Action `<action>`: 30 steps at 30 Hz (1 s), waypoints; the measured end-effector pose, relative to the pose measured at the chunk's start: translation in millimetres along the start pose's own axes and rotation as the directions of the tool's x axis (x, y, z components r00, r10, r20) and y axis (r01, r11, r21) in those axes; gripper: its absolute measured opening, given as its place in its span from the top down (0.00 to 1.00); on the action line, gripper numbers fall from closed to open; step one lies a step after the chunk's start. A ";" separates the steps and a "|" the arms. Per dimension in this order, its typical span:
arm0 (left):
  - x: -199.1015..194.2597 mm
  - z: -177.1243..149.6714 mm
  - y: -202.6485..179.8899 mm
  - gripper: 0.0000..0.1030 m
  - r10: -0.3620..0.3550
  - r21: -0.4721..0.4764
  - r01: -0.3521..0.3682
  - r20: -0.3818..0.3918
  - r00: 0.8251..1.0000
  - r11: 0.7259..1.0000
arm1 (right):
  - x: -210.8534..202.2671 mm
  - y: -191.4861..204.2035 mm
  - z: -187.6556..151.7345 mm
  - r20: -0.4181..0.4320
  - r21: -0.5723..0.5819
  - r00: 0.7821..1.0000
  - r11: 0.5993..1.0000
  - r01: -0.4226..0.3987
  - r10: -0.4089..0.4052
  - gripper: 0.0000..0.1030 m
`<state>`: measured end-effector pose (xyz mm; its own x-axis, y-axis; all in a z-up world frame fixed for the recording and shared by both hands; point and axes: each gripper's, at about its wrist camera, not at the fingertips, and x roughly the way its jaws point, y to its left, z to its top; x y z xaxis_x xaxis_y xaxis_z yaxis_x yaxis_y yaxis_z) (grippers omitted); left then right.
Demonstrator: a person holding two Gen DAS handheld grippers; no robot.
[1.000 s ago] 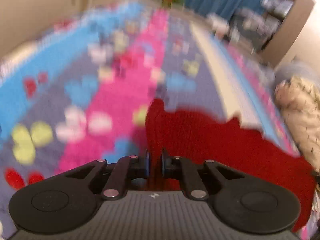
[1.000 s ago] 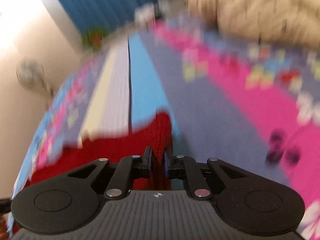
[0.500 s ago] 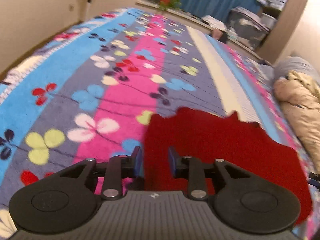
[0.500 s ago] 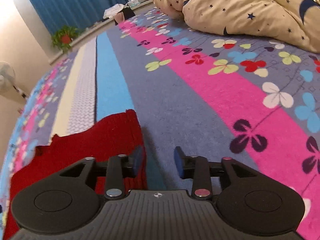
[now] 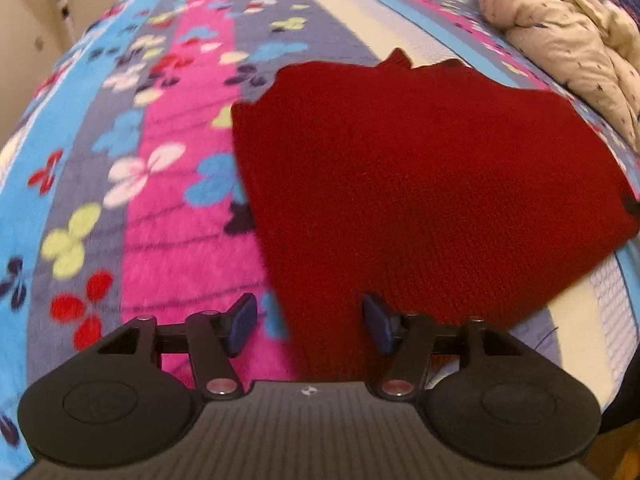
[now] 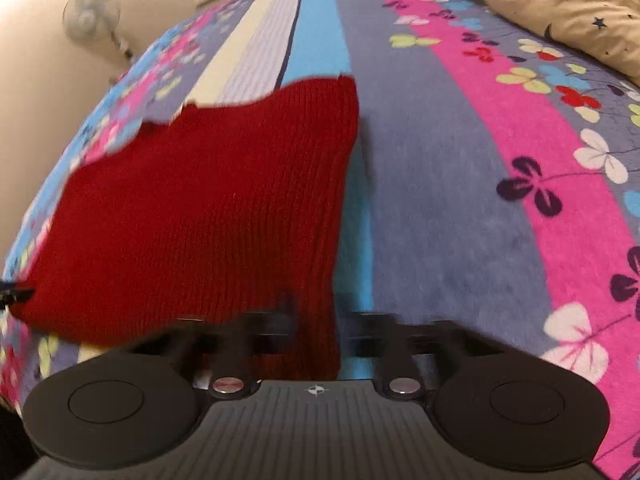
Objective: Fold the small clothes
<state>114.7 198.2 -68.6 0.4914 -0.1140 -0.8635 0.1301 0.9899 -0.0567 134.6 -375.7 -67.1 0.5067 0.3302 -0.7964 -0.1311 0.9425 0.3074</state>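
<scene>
Left wrist: left fingers newly apart astride red knit edge; right fingers just closed on opposite edge.

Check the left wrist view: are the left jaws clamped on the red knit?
No. The left gripper has just been opening; the red knit garment lies between its parted jaws, unpressed.

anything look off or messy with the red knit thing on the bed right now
Nothing looks damaged or spilled. The red knitted garment lies flat on the flower-patterned fleece blanket, but its far edge is jagged and uneven, not a straight line. A crumpled cream star-print duvet is bunched beside it, apart from the garment.
</scene>
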 end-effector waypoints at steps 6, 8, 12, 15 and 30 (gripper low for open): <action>-27.6 -2.8 -8.5 0.37 -0.020 0.008 0.020 0.097 0.995 1.000 | -9.9 -3.6 -5.5 0.044 0.022 0.999 1.000 0.012 -0.013 0.89; -24.9 -2.7 -10.4 0.37 -0.019 0.014 0.018 0.062 0.998 1.000 | -6.2 -1.8 -6.7 0.023 0.004 0.999 1.000 0.031 -0.031 0.89; -12.4 -1.8 -6.4 0.34 0.034 -0.013 -0.034 -0.015 0.999 0.999 | 0.8 1.9 -6.0 0.000 -0.004 0.998 0.998 0.063 -0.063 0.86; -26.2 2.8 -4.7 0.34 0.048 -0.027 -0.046 0.071 0.996 0.999 | -11.2 3.8 -2.5 0.077 0.014 0.993 0.996 0.084 -0.085 0.76; -50.3 22.7 -8.6 0.32 0.097 -0.105 -0.070 0.280 0.955 0.992 | -29.4 30.7 0.3 0.263 -0.107 0.964 0.991 0.078 -0.047 0.56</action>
<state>108.4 193.5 -13.3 0.7231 -0.0363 -0.6898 0.0038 0.9988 -0.0486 115.9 -356.5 -34.1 0.7184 0.2603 -0.6451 -0.1817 0.9654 0.1871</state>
